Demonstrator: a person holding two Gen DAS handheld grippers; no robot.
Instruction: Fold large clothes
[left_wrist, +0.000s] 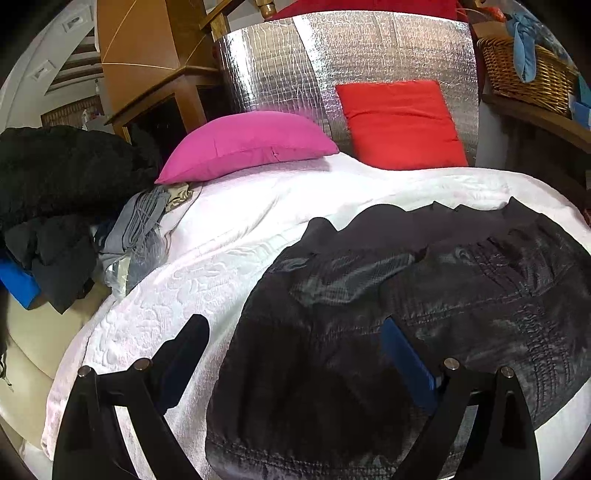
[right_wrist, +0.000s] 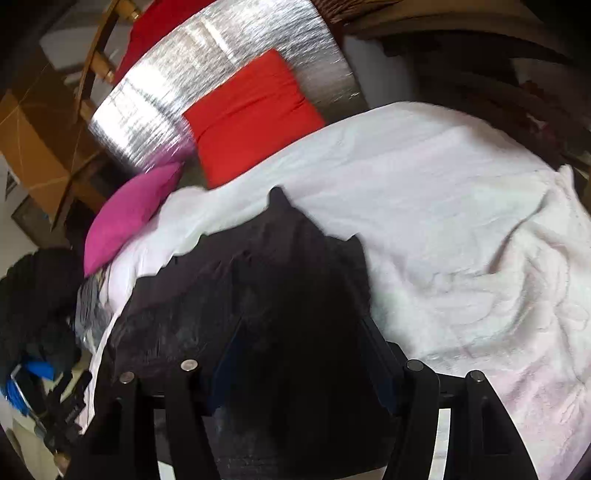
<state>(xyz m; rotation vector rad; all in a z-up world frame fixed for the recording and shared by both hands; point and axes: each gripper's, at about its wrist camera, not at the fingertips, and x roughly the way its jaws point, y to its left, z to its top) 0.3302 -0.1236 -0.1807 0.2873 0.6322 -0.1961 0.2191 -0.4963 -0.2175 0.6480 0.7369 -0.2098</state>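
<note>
A large dark shiny garment (left_wrist: 424, 295) lies spread on the white bedspread (left_wrist: 221, 258). My left gripper (left_wrist: 295, 343) is open, its fingers wide apart over the garment's near left part, holding nothing. In the right wrist view the same garment (right_wrist: 258, 280) lies bunched between the fingers of my right gripper (right_wrist: 299, 332). The fingers stand apart, and the dark cloth and blur hide whether they pinch it.
A pink pillow (left_wrist: 243, 144) and a red pillow (left_wrist: 399, 122) lean at the silver headboard (left_wrist: 280, 70). A pile of dark and grey clothes (left_wrist: 66, 206) sits at the bed's left edge. A wicker basket (left_wrist: 528, 70) stands on a shelf at the right.
</note>
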